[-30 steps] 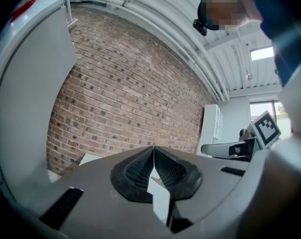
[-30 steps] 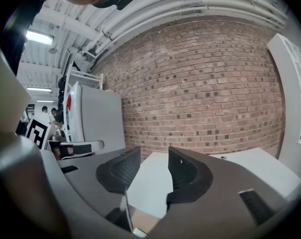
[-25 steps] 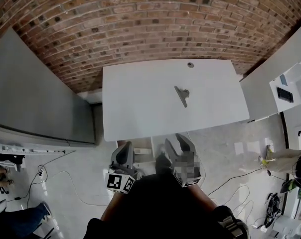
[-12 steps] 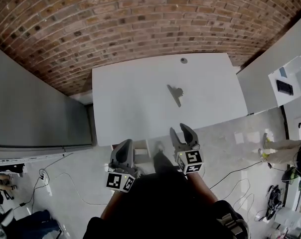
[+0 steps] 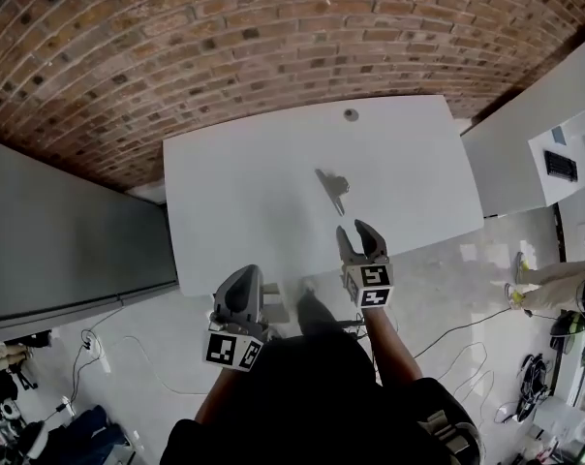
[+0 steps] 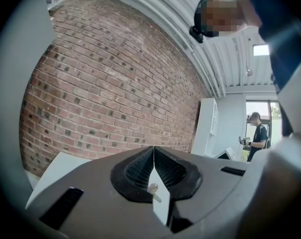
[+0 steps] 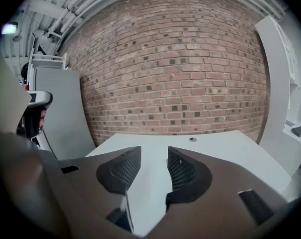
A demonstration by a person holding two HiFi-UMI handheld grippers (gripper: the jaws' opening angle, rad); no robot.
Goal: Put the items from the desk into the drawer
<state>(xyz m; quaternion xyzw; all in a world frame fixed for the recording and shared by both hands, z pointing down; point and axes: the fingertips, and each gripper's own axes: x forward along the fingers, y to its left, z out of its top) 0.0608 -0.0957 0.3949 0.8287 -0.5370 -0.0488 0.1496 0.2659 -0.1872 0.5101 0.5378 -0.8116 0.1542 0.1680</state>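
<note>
A small grey clip (image 5: 332, 186) lies on the white desk (image 5: 244, 192), right of its middle. My right gripper (image 5: 356, 232) hovers at the desk's front edge, just short of the clip, and is open with nothing in it. In the right gripper view the jaws (image 7: 154, 151) stand apart over bare desk top (image 7: 215, 151). My left gripper (image 5: 239, 275) hangs below the front edge, left of the right one, and is shut and empty (image 6: 153, 147). Through the slit under its tips a small metal piece (image 6: 152, 189) shows against white. No drawer can be made out.
A round grommet (image 5: 351, 114) sits near the desk's far edge, by the brick wall (image 5: 273, 37). A grey partition (image 5: 70, 240) flanks the left and a white cabinet (image 5: 525, 153) the right. Cables (image 5: 467, 332) cross the floor. A person's legs (image 5: 554, 284) show at the right.
My right gripper has moved forward from near my body to the desk's front edge, still open. The left gripper has barely shifted. The head view has tilted, so the desk sits higher.
</note>
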